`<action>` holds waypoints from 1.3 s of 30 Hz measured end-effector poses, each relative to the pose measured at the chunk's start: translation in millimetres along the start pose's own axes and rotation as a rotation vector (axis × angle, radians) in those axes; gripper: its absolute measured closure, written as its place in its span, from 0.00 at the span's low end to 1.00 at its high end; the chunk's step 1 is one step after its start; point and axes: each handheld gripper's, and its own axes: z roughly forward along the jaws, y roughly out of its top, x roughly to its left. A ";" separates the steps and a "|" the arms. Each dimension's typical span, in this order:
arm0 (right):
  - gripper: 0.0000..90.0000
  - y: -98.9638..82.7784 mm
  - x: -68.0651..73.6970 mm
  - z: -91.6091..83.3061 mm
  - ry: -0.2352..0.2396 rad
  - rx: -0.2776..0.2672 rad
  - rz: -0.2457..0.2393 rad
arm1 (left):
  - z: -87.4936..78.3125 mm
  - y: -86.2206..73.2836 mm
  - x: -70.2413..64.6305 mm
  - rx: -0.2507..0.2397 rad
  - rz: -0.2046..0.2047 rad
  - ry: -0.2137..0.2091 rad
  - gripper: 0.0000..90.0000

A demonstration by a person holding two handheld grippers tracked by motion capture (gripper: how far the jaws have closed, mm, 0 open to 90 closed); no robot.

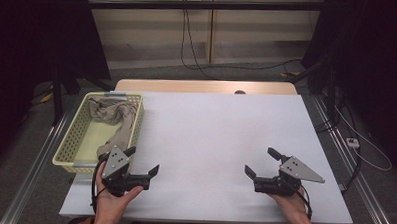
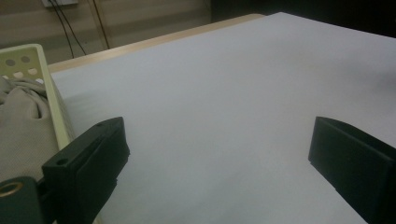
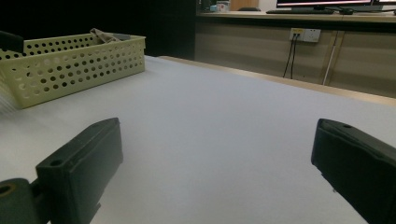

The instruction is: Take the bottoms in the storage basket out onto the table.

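Just beyond the left gripper [image 1: 144, 160], a pale yellow perforated plastic basket [image 1: 70, 137] holds a crumpled beige cloth [image 1: 111, 120] draped over its near rim. Both the left gripper and the right gripper [image 1: 262, 161] hover low over the white table [image 1: 220, 138], jaws spread wide and gripping nothing, each held in a hand near the front edge.

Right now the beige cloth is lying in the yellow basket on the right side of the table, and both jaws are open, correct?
Not quite: the yellow basket holding the beige cloth sits on the left side of the table, as the high view shows. Both pairs of jaws are open.
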 end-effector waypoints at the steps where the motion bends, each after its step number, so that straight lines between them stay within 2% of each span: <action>1: 0.02 -0.1 -0.8 0.1 -0.004 -0.001 0.005 | 0.2 0.4 0.7 0.002 -0.004 -0.001 0.05; 9: 0.02 -0.6 -2.3 0.7 -0.003 0.002 0.014 | 0.7 1.4 1.7 0.013 -0.009 0.011 0.05; 11: 0.02 -0.6 -2.3 1.3 -0.001 0.003 0.014 | -0.2 0.6 3.5 0.022 -0.026 0.009 0.05; 16: 0.02 -0.4 -1.2 1.8 0.004 0.004 0.013 | -2.2 3.3 5.1 0.017 -0.024 0.006 0.05; 20: 0.02 -0.7 -1.4 2.6 0.006 0.009 0.014 | -5.8 8.0 7.8 0.004 -0.025 0.025 0.05; 25: 0.02 -0.9 -1.1 5.9 0.015 0.014 0.018 | -9.9 12.4 14.0 0.002 -0.037 0.029 0.05; 29: 0.02 -0.6 -0.7 6.5 0.016 0.016 0.021 | -9.9 14.7 17.1 0.019 -0.037 0.035 0.05; 31: 0.02 -0.2 0.5 5.8 0.018 0.015 0.017 | -9.9 17.1 21.1 0.048 -0.033 0.035 0.07; 39: 0.02 0.1 1.5 3.1 0.018 0.014 0.016 | -12.1 26.6 32.6 0.026 -0.046 0.044 0.06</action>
